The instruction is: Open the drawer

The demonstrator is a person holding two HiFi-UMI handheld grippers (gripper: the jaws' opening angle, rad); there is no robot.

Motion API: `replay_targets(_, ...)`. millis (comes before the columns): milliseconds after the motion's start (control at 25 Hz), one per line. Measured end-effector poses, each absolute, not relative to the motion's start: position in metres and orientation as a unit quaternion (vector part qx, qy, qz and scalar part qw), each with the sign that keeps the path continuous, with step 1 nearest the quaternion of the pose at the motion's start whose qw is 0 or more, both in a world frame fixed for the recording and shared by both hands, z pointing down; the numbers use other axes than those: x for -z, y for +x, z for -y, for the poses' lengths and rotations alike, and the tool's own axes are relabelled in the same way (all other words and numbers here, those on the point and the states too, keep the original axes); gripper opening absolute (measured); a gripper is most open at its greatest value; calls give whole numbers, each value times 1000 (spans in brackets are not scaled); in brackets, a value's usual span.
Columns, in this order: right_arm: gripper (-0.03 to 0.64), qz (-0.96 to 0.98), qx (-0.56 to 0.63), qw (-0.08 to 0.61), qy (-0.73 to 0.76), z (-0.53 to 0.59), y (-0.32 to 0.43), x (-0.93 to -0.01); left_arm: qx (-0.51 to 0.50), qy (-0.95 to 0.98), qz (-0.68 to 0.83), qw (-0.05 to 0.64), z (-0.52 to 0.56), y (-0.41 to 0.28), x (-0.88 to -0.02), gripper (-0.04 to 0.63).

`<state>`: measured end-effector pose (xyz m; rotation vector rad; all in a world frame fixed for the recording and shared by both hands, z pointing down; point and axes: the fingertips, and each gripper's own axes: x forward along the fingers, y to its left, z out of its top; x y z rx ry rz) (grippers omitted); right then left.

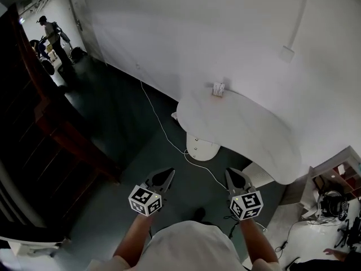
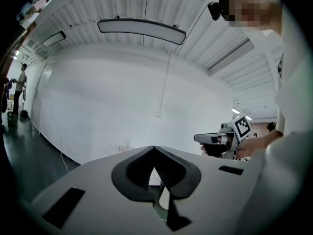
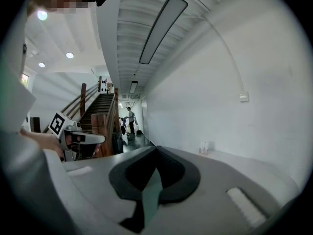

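- While no drawer shows in any view, the main risk, as I judge it, is a blind approach. The claws have nothing to aim at, and a walk toward the furniture could snag the cable (image 1: 163, 130) trailing across the dark floor (image 1: 118, 112).
- A second risk is that both claws are closed. Unless the jaws are spread before they reach a handle, they would butt against it instead of taking it.
- The left claw (image 2: 154, 150) has its jaws together at the tips, with nothing between them, and it touches nothing.
- The right claw (image 3: 156, 149) is the same: its tips meet, it is empty, and it is in free air.
- From the head view, the two claws are side by side near the person, apart from each other and above the floor.
- Beyond them, far and to the right, a rounded white bench (image 1: 248, 134) stands on a pedestal against the white wall (image 1: 197, 33). A small white item (image 1: 218, 89) sits at its far edge.
- At the near right is a shelf unit (image 1: 338, 176) with open compartments, and I cannot tell whether it has a drawer.
- On the left is a dark wooden staircase (image 1: 56, 134), and a person (image 1: 52, 34) stands at the far left, well apart.
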<state>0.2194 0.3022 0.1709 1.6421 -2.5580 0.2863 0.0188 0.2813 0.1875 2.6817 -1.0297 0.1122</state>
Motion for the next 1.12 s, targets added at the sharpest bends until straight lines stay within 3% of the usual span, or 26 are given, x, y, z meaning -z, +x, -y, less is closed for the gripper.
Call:
replay_targets(520, 11, 841, -128, 46, 524, -236, 283, -207, -49, 913, 377, 147, -227, 77, -206, 6)
replay_targets(1120, 12, 830, -176, 103, 518, -175, 269, -260, -65, 913, 361, 179, -152, 81, -265, 6)
